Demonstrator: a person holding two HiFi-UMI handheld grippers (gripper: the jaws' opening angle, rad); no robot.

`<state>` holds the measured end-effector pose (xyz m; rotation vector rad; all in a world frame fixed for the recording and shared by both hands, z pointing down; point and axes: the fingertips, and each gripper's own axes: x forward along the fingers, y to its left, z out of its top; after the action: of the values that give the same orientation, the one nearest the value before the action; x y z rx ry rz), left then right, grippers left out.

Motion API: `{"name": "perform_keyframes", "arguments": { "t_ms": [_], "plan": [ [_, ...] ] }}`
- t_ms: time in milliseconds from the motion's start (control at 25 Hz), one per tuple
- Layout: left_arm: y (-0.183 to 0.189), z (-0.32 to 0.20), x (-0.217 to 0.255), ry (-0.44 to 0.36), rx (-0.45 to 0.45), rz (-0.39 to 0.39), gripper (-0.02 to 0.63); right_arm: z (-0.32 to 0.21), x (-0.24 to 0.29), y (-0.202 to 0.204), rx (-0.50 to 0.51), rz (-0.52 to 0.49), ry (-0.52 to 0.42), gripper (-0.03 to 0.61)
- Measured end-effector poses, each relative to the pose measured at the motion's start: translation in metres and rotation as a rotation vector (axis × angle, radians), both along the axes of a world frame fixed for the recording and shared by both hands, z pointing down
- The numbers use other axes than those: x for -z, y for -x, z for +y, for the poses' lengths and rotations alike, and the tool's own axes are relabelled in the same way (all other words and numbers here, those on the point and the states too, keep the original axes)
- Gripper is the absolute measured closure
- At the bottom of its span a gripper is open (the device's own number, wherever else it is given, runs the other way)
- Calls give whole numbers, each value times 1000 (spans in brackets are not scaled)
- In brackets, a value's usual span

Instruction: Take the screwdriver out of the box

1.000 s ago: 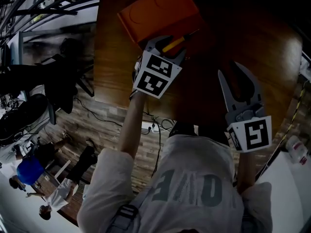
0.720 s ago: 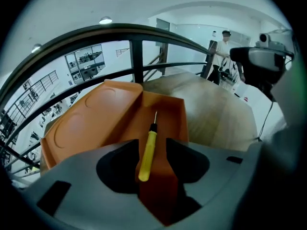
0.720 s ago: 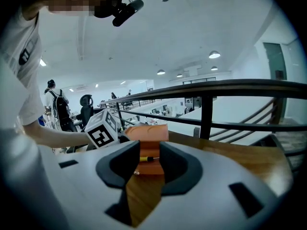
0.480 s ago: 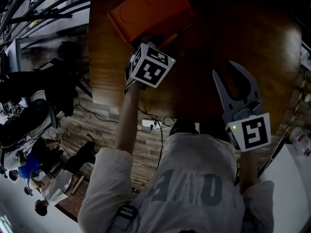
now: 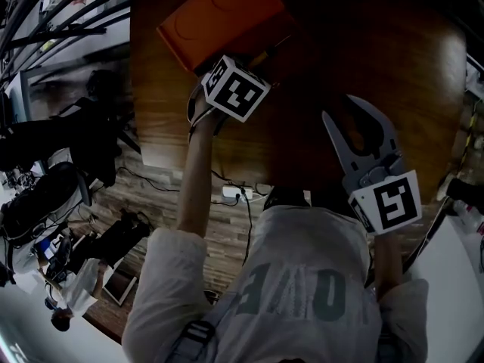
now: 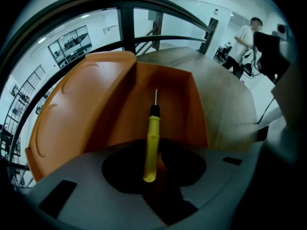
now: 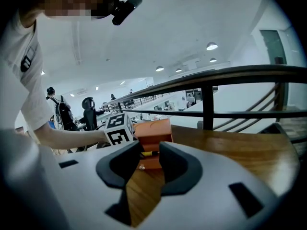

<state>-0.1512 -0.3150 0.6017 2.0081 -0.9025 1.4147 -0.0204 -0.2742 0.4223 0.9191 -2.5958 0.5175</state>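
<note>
Brown wooden surface (image 5: 423,66) holds an orange box (image 5: 219,10) at 11 o'clock. The left claw (image 6: 152,150) has dropped in and its jaws have just been closing; they now pinch the yellow screwdriver (image 6: 152,128), still in the box. Lifting looks next. The right claw (image 5: 338,106) hangs open.

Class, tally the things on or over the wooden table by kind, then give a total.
orange box: 1
screwdriver: 1
grippers: 2 (left gripper, whose jaws have just been closing with the screwdriver handle between them; right gripper, open and empty)
total: 4
</note>
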Motion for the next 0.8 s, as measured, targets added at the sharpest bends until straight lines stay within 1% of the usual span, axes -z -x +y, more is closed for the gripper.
{"name": "perform_keyframes", "arguments": {
  "t_ms": [120, 280, 360, 520, 680, 800],
  "plan": [
    [3, -1, -2, 9, -32, -20, 515, 1, -4, 2, 12, 7, 7, 459],
    [3, -3, -5, 19, -58, -33, 526, 4, -13, 7, 20, -25, 46, 459],
    [3, -3, -6, 21, -63, -38, 528, 5, -14, 10, 24, -34, 51, 459],
    [5, -1, -6, 25, -58, -34, 531, 10, -14, 15, 26, -32, 53, 459],
    [4, -4, -3, 31, -24, -6, 532, 10, -8, 13, 16, -55, 63, 459],
    [1, -1, -2, 28, -35, -2, 532, 9, -2, 10, -2, -55, 55, 459]
  ]
}}
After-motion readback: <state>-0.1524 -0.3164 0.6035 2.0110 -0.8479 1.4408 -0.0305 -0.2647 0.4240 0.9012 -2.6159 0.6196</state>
